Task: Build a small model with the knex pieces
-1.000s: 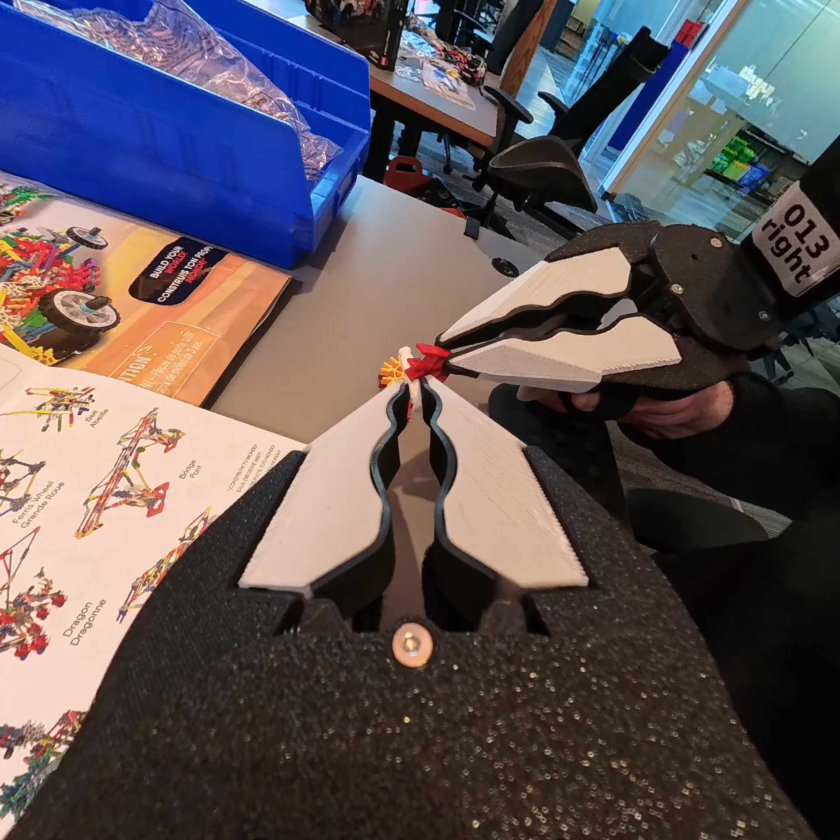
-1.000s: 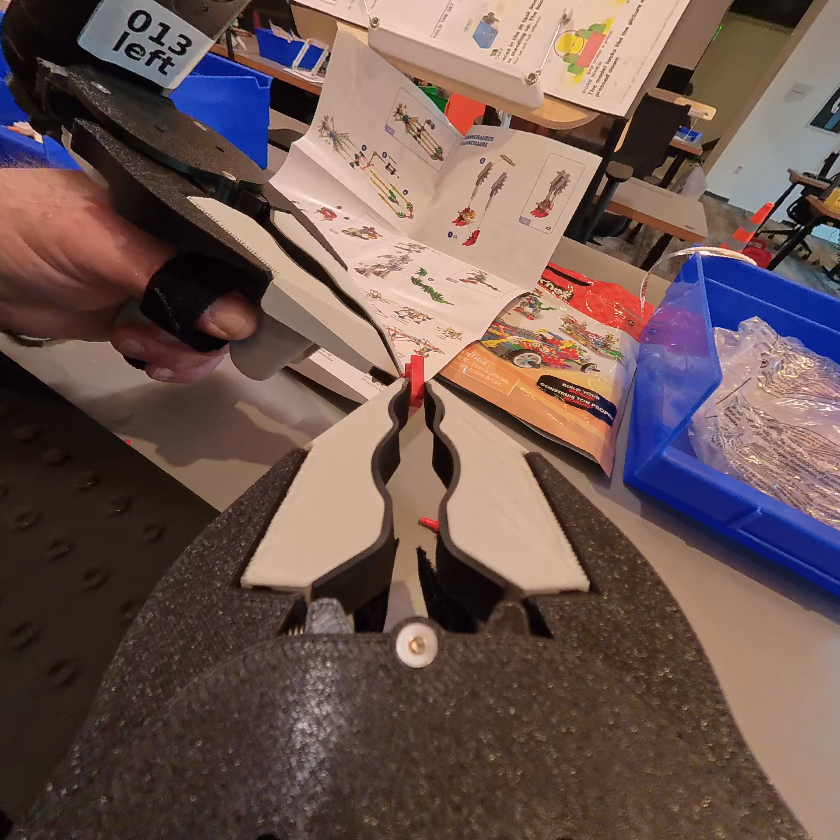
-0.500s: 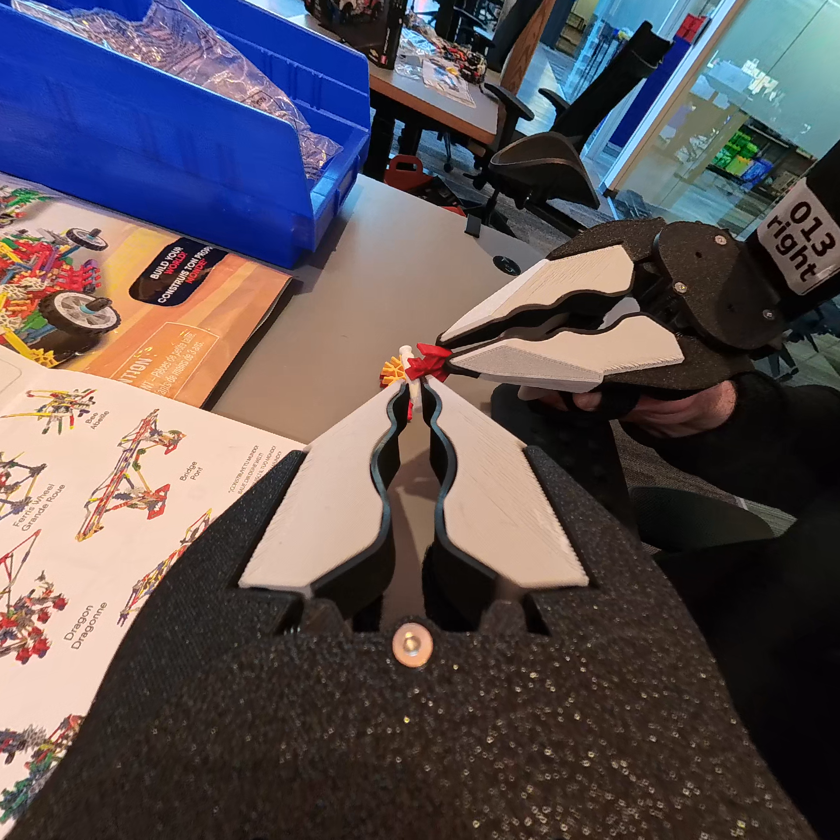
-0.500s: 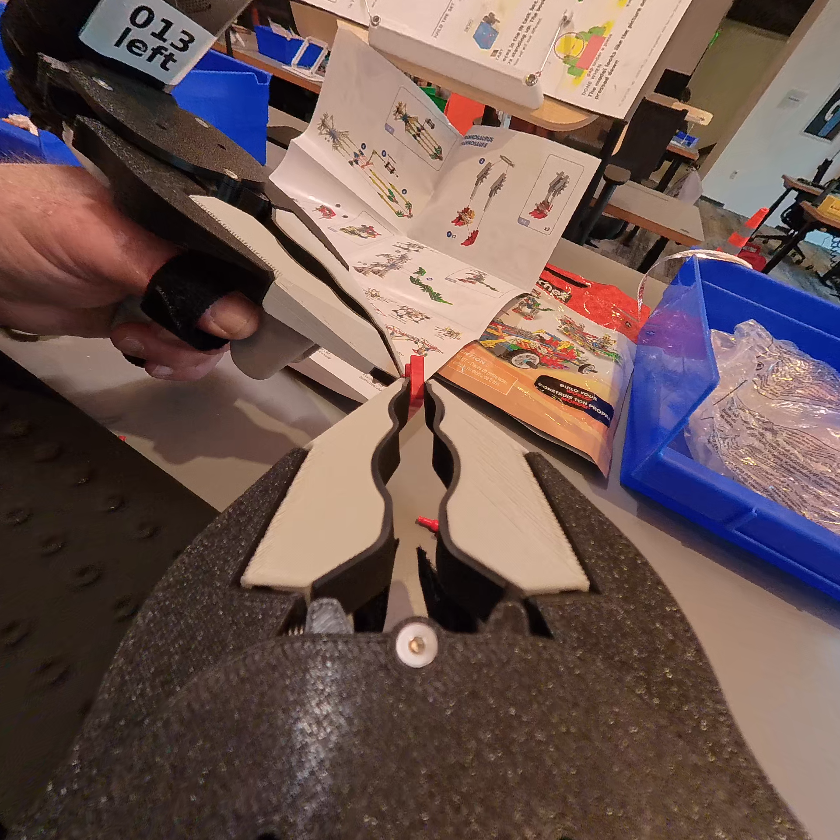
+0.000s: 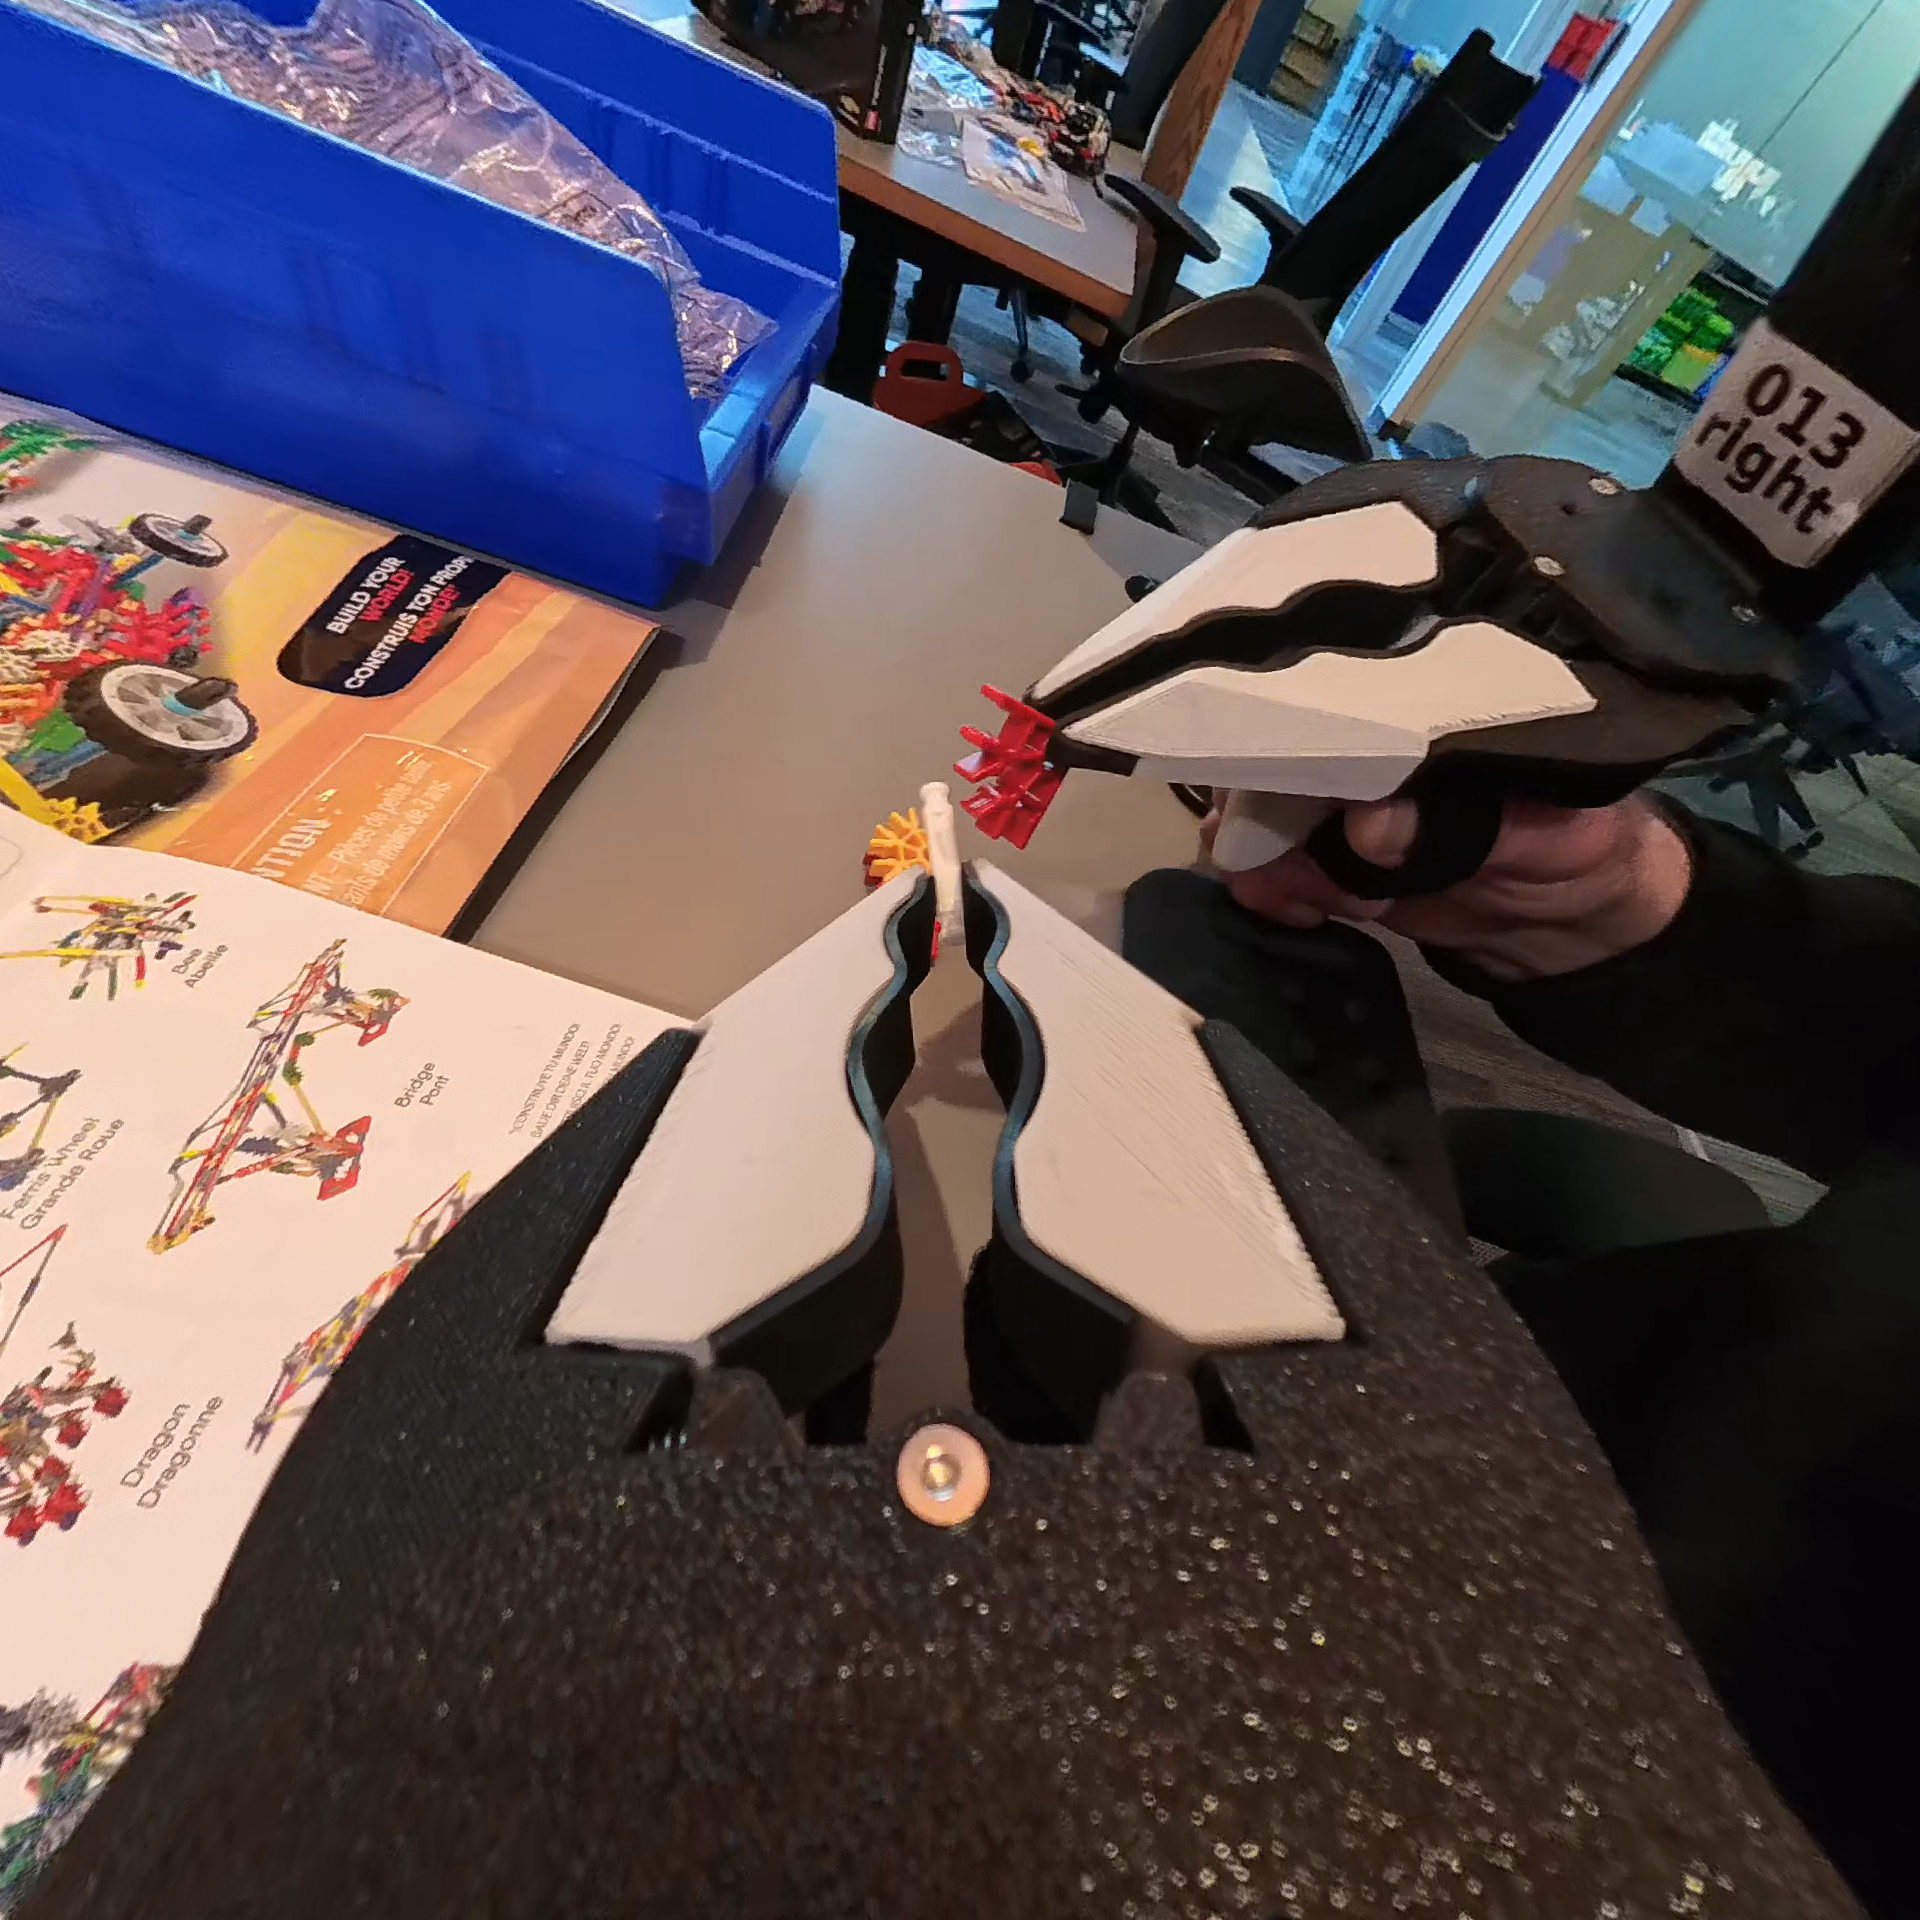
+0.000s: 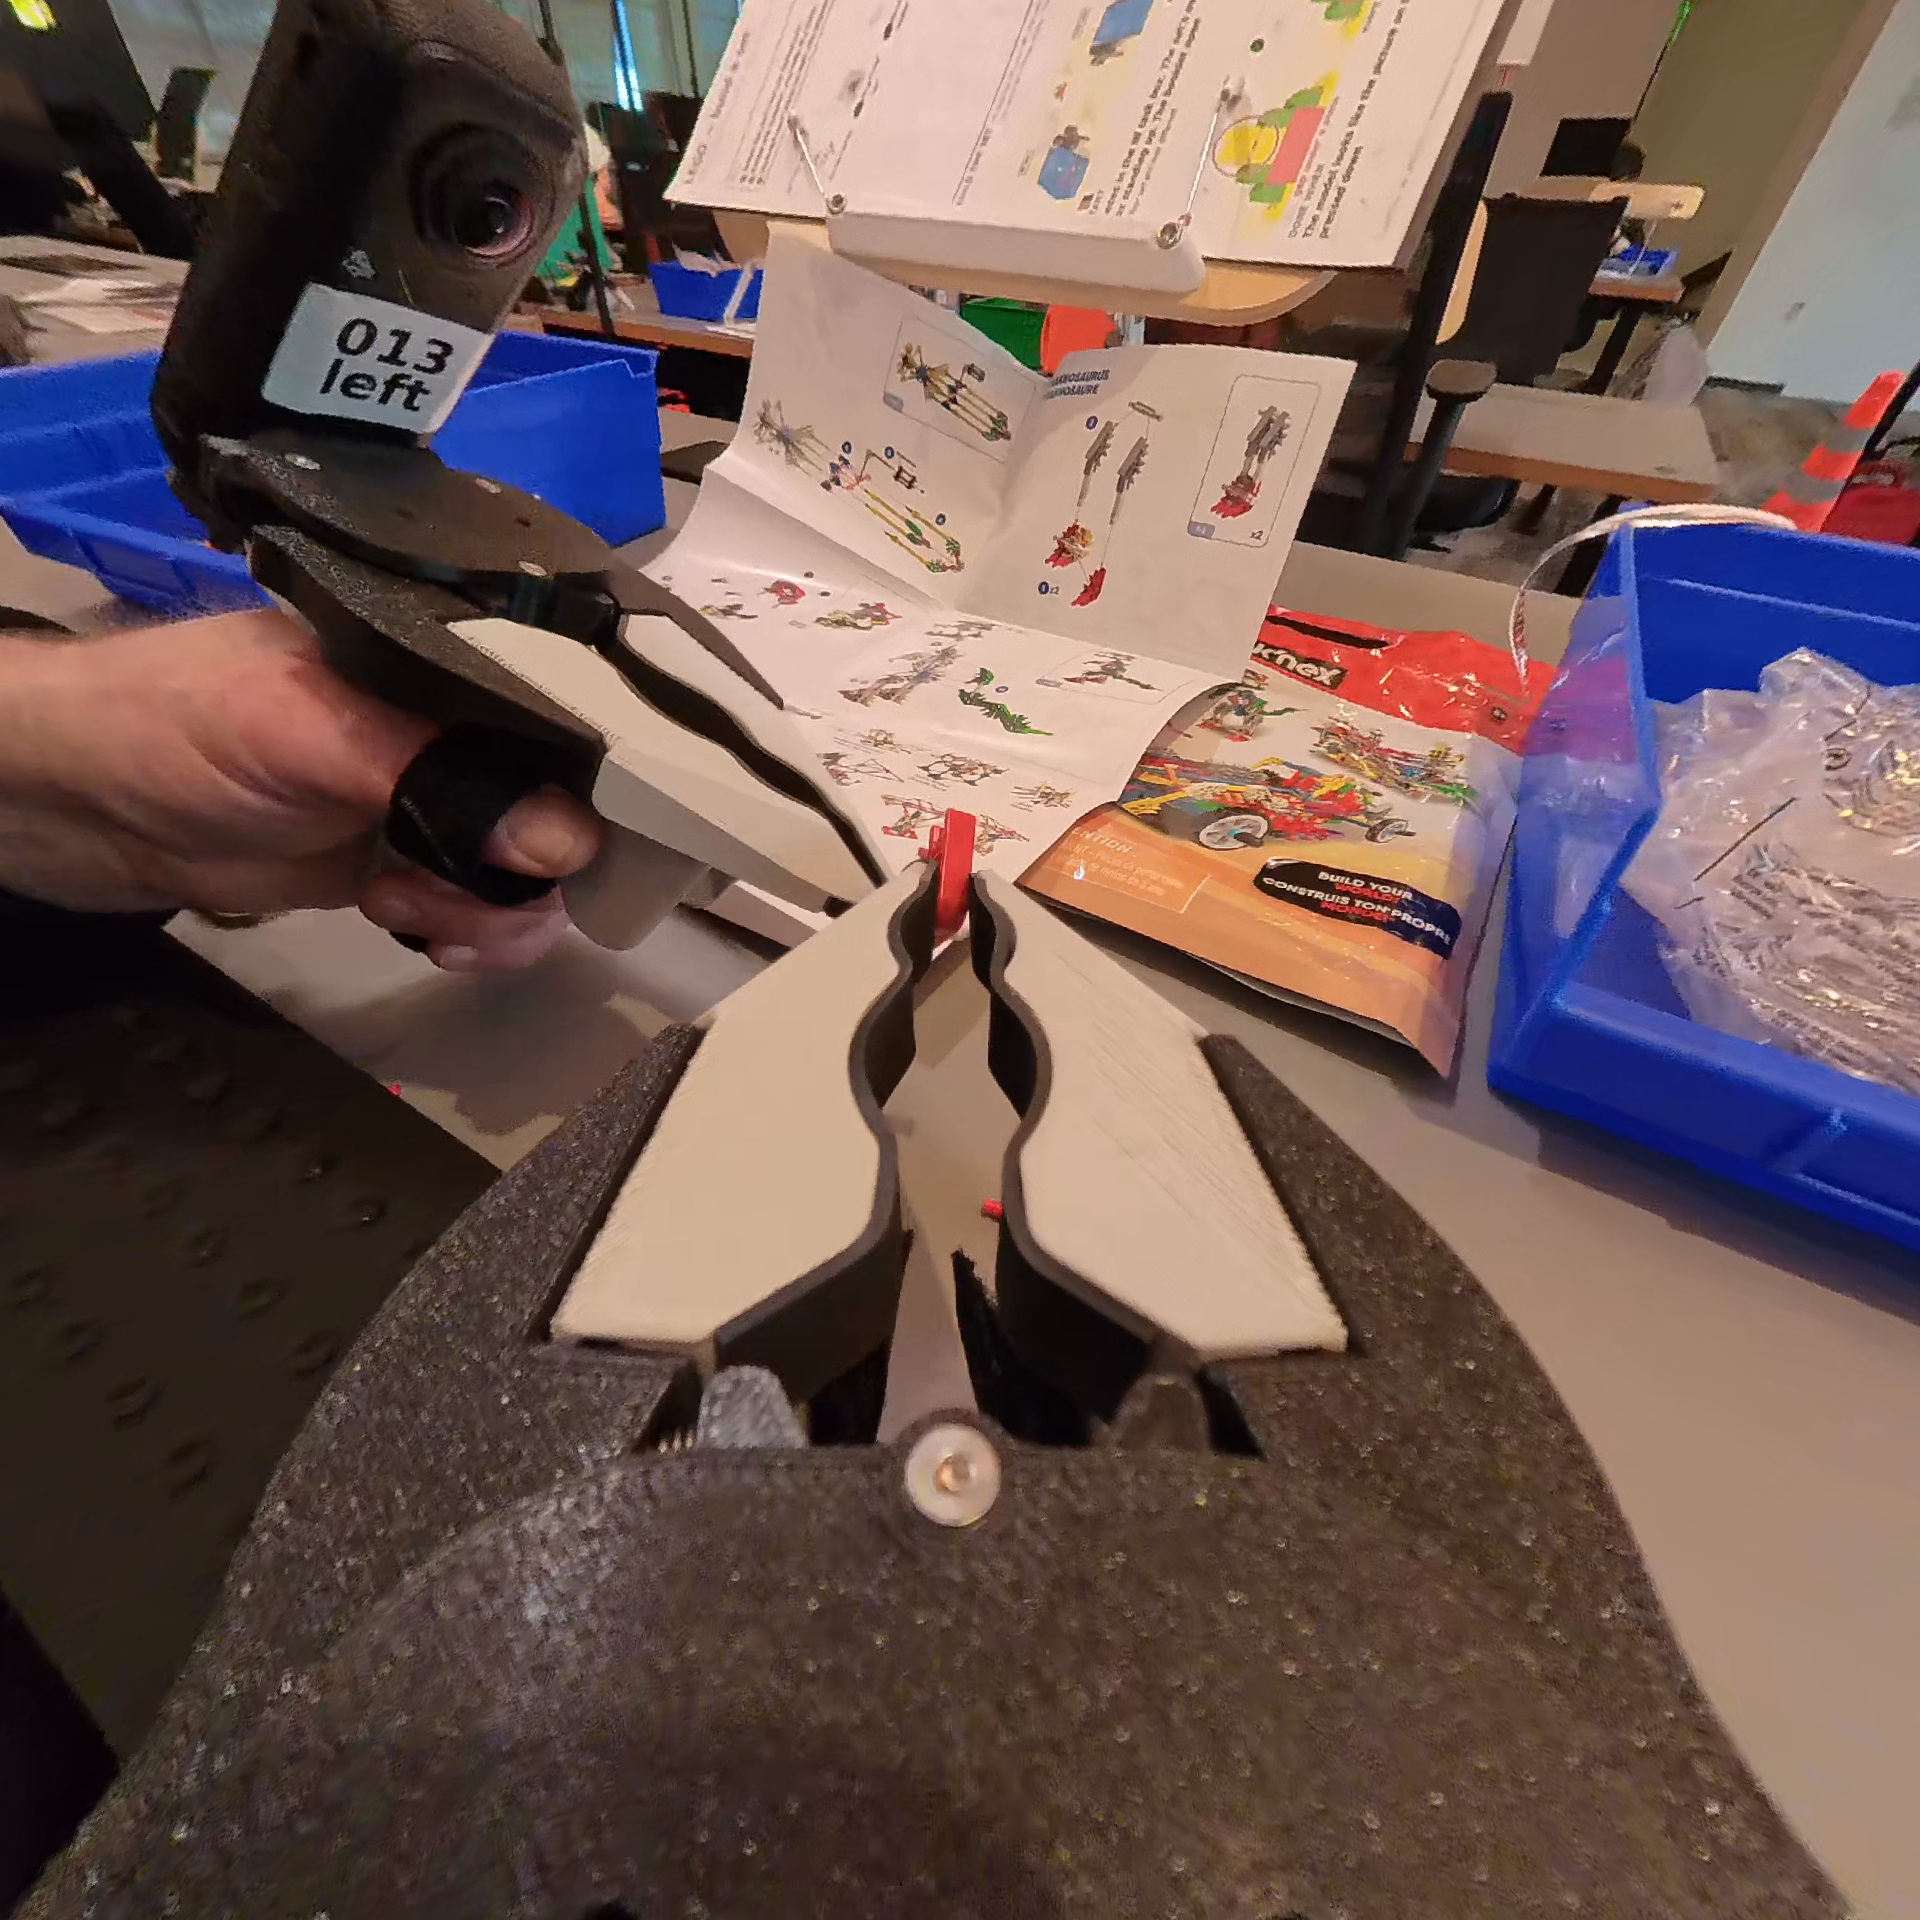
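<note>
Two grippers met over the grey surface [image 5: 831, 644], each carried by a bare hand with one finger through a black trigger loop. The left gripper [image 5: 943, 883] pointed forward and slightly up, its fingers closed on a thin white rod [image 5: 938, 842] that stood upright out of the tips. A yellow connector [image 5: 900, 847] sat just behind and left of the rod; whether it was fixed to the rod could not be made out. The right gripper [image 5: 1049, 727] came in from the right, level and a little higher, fingers closed on a red connector [image 5: 1006, 767] whose prongs pointed toward the rod without touching it. The right hand [image 5: 1507, 873] gripped the handle below, its dark sleeve cut off by the frame edge.

From the right wrist view the red connector [image 6: 951, 868] showed only edge-on between the right gripper's [image 6: 948, 894] tips, and the left gripper's [image 6: 862, 883] tips were hidden behind the near finger, so the rod was not visible there. The left hand [image 6: 270, 769] entered from the left. Beyond lay an open instruction sheet [image 6: 997, 582], a colourful booklet [image 6: 1278, 831] and a blue bin [image 6: 1704, 1091] holding crumpled clear plastic [image 6: 1797, 862].
</note>
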The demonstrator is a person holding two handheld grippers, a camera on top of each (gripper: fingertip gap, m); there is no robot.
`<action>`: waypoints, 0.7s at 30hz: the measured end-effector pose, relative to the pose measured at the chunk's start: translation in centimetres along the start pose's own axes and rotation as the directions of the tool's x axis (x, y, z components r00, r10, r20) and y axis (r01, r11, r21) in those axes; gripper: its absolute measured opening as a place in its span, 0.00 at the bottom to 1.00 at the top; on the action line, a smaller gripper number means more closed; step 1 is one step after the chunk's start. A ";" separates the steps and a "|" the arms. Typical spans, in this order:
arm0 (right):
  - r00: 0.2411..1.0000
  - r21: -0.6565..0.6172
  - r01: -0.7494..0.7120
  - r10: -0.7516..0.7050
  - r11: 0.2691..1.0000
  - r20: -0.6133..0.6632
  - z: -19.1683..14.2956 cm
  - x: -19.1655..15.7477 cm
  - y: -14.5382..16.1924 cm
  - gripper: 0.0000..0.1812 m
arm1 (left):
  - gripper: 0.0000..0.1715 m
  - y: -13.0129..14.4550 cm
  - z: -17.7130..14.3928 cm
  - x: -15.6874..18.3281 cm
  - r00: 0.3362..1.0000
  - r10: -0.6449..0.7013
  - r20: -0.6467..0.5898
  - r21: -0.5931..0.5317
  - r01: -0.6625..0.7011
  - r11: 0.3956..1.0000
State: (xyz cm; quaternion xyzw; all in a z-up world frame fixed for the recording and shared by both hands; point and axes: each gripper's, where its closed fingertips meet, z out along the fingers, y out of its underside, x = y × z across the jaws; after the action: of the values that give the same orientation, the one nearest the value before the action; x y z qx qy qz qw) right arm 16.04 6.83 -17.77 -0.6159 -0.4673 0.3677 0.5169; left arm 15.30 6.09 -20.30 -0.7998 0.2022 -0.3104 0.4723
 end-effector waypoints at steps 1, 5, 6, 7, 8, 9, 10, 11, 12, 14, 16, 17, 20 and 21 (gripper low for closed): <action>1.000 -0.004 -0.003 0.003 1.000 0.001 0.0 0.1 0.1 0.03 | 0.01 -0.1 0.0 0.1 1.000 -0.005 -0.006 0.003 0.005 1.000; 1.000 -0.010 0.008 -0.008 1.000 -0.004 0.1 0.0 0.2 0.03 | 0.01 -0.1 0.0 0.3 1.000 -0.016 -0.017 0.008 0.017 1.000; 1.000 -0.011 0.015 -0.015 1.000 -0.007 0.1 0.0 0.2 0.03 | 0.01 -0.1 0.0 0.3 1.000 -0.019 -0.019 0.008 0.019 1.000; 1.000 -0.011 0.021 -0.021 1.000 -0.009 0.1 0.0 0.2 0.03 | 0.01 -0.1 0.1 0.4 1.000 -0.021 -0.022 0.009 0.021 1.000; 1.000 -0.014 0.028 -0.028 1.000 -0.011 0.1 0.0 0.3 0.03 | 0.01 -0.2 0.1 0.4 0.999 -0.023 -0.022 0.010 0.023 1.000; 0.999 -0.015 0.034 -0.034 0.999 -0.015 0.2 0.0 0.3 0.03 | 0.01 -0.1 0.1 0.4 0.999 -0.026 -0.022 0.010 0.027 1.000; 0.999 -0.015 0.041 -0.041 0.999 -0.019 0.2 0.0 0.3 0.03 | 0.01 -0.1 0.1 0.4 0.999 -0.033 -0.027 0.010 0.033 0.999; 0.999 -0.014 0.048 -0.048 0.999 -0.024 0.2 -0.1 0.3 0.03 | 0.01 -0.1 0.1 0.4 0.999 -0.040 -0.030 0.011 0.040 0.999; 0.998 -0.013 0.055 -0.056 0.998 -0.028 0.2 -0.1 0.3 0.03 | 0.01 -0.1 0.1 0.4 0.999 -0.044 -0.032 0.013 0.044 0.999; 0.996 -0.012 0.080 -0.080 0.997 -0.040 0.2 -0.1 0.2 0.03 | 0.01 -0.2 0.0 0.4 0.998 -0.047 -0.033 0.014 0.047 0.999; 0.992 -0.011 0.113 -0.113 0.994 -0.054 0.2 -0.2 0.2 0.03 | 0.01 -0.2 0.1 0.4 0.998 -0.046 -0.030 0.015 0.047 0.999; 0.990 -0.012 0.126 -0.127 0.992 -0.058 0.2 -0.3 0.2 0.03 | 0.01 -0.1 0.1 0.4 0.998 -0.047 -0.030 0.015 0.048 0.999; 0.993 -0.005 0.106 -0.107 0.994 -0.054 0.1 -0.2 0.1 0.03 | 0.01 -0.1 0.1 0.4 0.998 -0.051 -0.033 0.013 0.051 0.999; 0.996 0.005 0.074 -0.074 0.997 -0.043 0.1 0.0 0.0 0.03 | 0.01 -0.1 0.1 0.4 0.998 -0.048 -0.032 0.010 0.048 0.999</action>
State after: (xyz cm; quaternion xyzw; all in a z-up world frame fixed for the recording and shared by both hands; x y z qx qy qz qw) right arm 15.97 6.83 -17.77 -0.6043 -0.4775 0.3365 0.5419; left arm 15.68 5.95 -20.10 -0.7970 0.1888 -0.3351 0.4657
